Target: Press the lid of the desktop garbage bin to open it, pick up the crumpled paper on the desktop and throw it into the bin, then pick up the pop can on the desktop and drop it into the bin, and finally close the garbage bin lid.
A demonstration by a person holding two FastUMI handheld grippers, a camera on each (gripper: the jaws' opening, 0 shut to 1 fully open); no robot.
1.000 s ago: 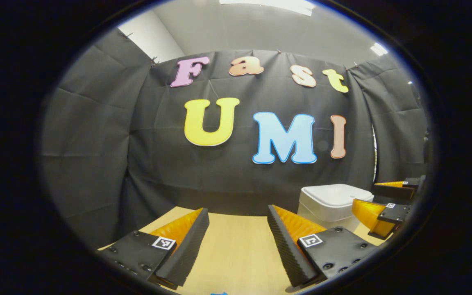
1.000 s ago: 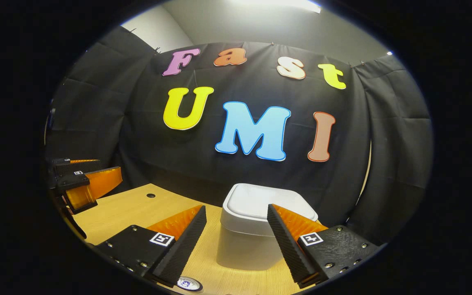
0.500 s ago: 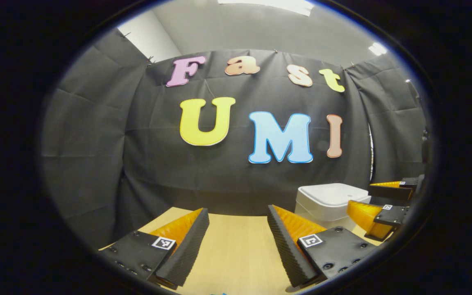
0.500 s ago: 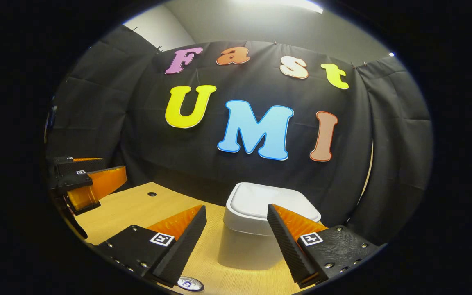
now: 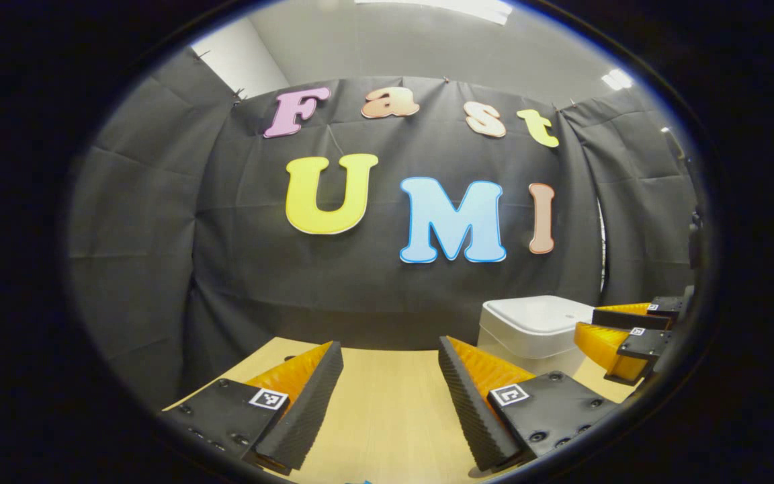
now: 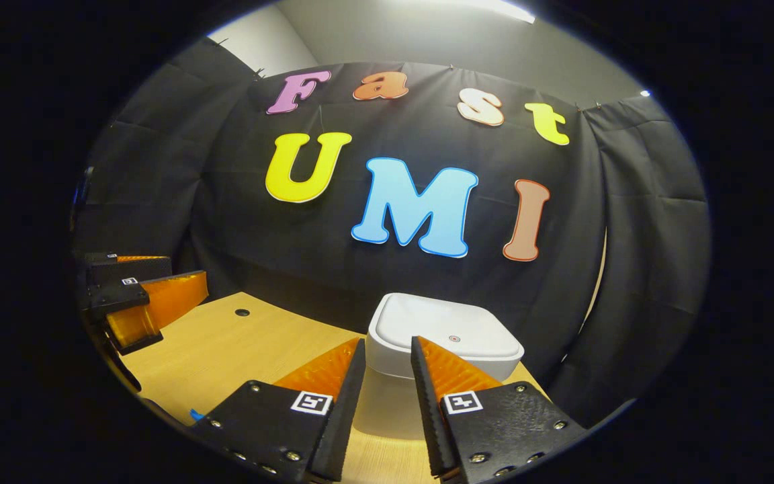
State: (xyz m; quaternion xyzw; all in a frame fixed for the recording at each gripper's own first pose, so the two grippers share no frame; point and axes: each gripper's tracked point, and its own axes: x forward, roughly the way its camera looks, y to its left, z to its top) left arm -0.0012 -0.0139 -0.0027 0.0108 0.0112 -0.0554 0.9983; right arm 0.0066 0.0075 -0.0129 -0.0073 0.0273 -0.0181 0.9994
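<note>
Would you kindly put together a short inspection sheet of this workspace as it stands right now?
Surface: light wooden desktop with a small round hole near the back.
Job's things: white garbage bin at the back, lid closed; a small round mark sits on the lid.
Clutter: a small blue scrap at the desk's near edge.
Grippers: right gripper in front of the bin, fingers apart with a narrow gap, holding nothing; left gripper wide open over bare desk.
Cables: nothing seen.
Surroundings: black cloth wall, grey ceiling with a light panel.
</note>
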